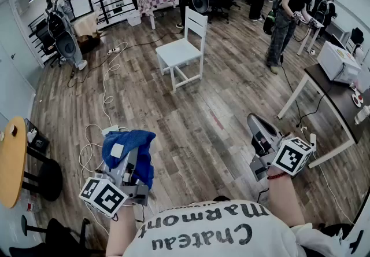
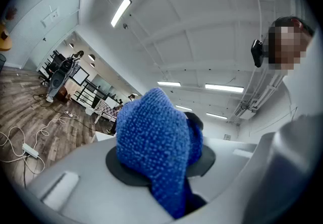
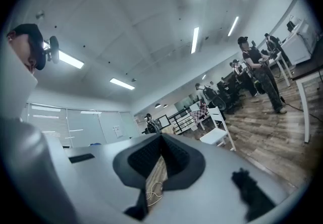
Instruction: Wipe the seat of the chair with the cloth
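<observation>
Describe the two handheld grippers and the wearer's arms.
Both the left gripper and right gripper have grey bodies, each carrying a white cube with black square markers. Jaw pads are black and ribbed. A red band circles the right wrist; the shirt is white with dark lettering.

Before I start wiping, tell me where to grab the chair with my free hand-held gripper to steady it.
I'd take the chair by its backrest's top rail, coming down from above. The back stands upright, so that rail is a thin level bar with open air over it, and gripping there leaves the seat clear for the cloth.
</observation>
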